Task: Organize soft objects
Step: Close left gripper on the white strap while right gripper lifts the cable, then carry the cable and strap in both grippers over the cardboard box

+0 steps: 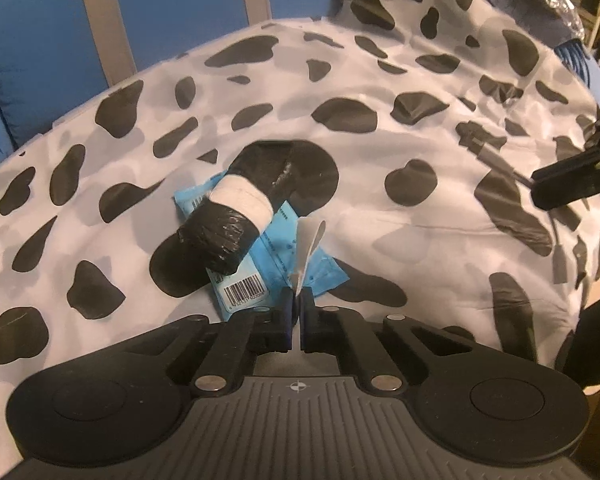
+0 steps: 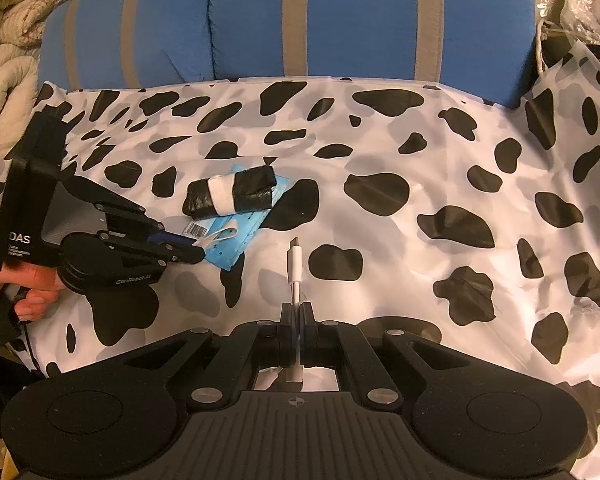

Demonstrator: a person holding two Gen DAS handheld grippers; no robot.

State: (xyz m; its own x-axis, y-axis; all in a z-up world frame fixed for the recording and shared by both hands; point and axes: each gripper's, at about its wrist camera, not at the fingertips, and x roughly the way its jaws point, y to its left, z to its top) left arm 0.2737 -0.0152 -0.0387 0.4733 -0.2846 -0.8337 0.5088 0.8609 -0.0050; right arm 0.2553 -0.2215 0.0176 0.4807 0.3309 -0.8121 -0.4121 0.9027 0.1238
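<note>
Left side. The left gripper (image 1: 297, 294) has its jaws pressed together on the white peel tab (image 1: 310, 246) of the flat light-blue plastic wipes packet with a barcode label (image 1: 260, 276). The tab stands up from between the pads, and the packet lies just ahead of the jaws on the cow-print black-and-white fabric sheet (image 1: 380, 216). A black cylindrical roll with a white band round its middle (image 1: 236, 216) rests across the far end of the packet, ahead of the jaws and slightly to their left. The right wrist view confirms the pinch: the jaws meet at the near corner of the packet, with the person's hand (image 2: 16, 276) on the handle.

Right side. The right gripper (image 2: 297, 312) is likewise closed, nipping a white cable with a USB-C plug (image 2: 294, 262); the plug points straight ahead beyond the fingertips, and the cord runs back between the pads. A blue cushion with grey stripes (image 2: 340, 20) lies far ahead of both jaws.

Step in hand, as judged: the packet has just been secured by its tab for removal.

Next move: a lift or drag by the tab alone. The tab may peel open rather than carry the packet, and the roll lying on top is likely to tip off; a slow, low pull is advisable.
</note>
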